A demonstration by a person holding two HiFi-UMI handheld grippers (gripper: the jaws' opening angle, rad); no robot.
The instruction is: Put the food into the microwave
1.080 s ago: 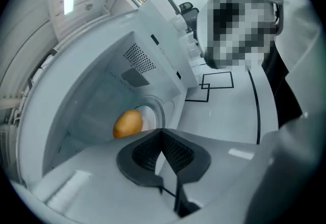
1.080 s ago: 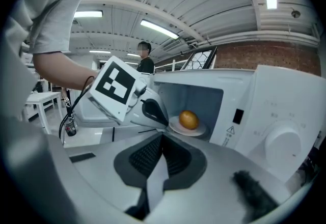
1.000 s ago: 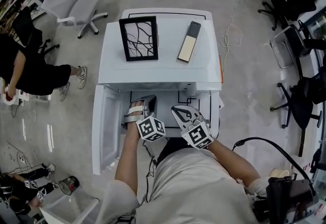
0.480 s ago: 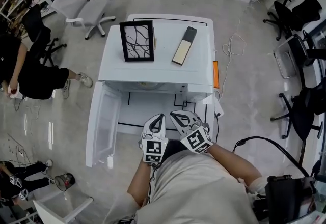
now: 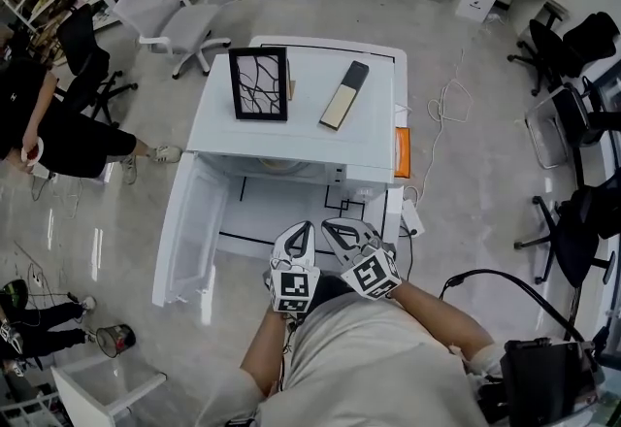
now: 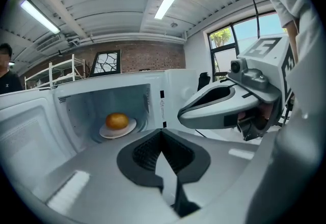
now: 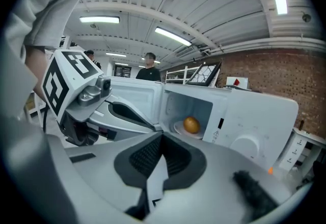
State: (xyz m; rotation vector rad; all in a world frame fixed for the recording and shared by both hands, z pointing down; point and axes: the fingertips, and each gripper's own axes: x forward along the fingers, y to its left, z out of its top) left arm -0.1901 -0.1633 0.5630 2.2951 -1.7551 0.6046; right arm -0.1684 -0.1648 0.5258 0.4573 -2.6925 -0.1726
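The left tool (image 6: 162, 135) and the right tool (image 7: 162, 137) are both seen closed with nothing gripped, and are held side by side in front of the microwave (image 5: 369, 139), whose door (image 5: 189, 226) is swung open at the left. The round orange-brown food (image 6: 117, 120) is seen on a white plate (image 6: 128, 128) inside the microwave, well apart from both tools.

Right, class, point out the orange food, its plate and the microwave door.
orange food (image 6: 117, 120): left gripper view, its rounded middle.
plate (image 6: 128, 128): left gripper view, right rim.
microwave door (image 5: 192, 231): head view, inner panel.
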